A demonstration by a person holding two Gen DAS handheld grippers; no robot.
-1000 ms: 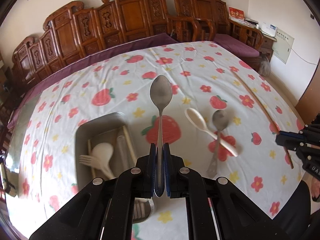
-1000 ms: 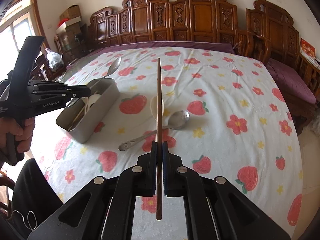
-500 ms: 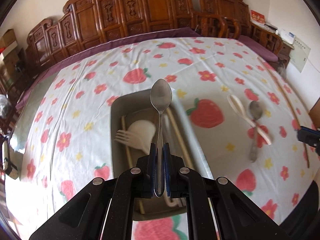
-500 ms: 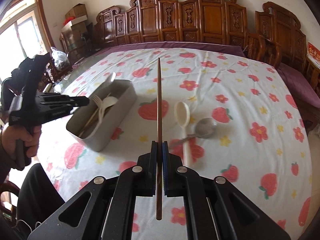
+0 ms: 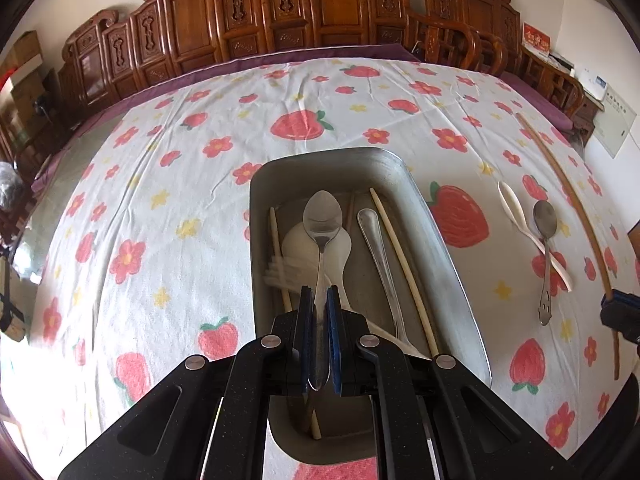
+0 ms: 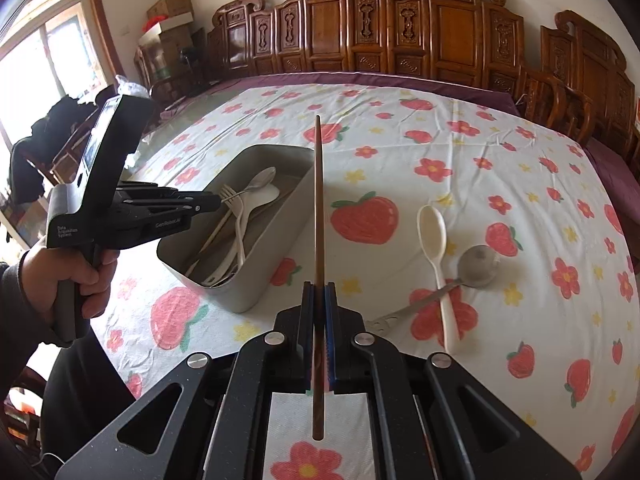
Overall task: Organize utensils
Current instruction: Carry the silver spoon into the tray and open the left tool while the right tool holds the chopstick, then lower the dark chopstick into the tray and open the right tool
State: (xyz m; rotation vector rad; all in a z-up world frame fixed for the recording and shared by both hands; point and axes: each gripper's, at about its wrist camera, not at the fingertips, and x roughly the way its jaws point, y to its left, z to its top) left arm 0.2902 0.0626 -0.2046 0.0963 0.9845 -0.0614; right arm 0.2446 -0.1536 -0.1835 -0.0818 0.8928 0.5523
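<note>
Level, left tool (image 5: pixel 319 300) (gripping spoon (image 5: pixel 322 220)) overhangs tin (image 5: pixel 436 216).

A white tablecloth (image 6: pixel 500 184) printed with red strawberries and flowers carries a grey tray (image 6: pixel 276 256), cream spoon (image 6: pixel 434 240) and brown chopstick (image 6: pixel 319 208).

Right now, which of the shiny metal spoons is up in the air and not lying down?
The metal spoon pinched in the left gripper, hanging over the tin box. The other metal spoon lies on the tablecloth, crossed with a white spoon.
</note>
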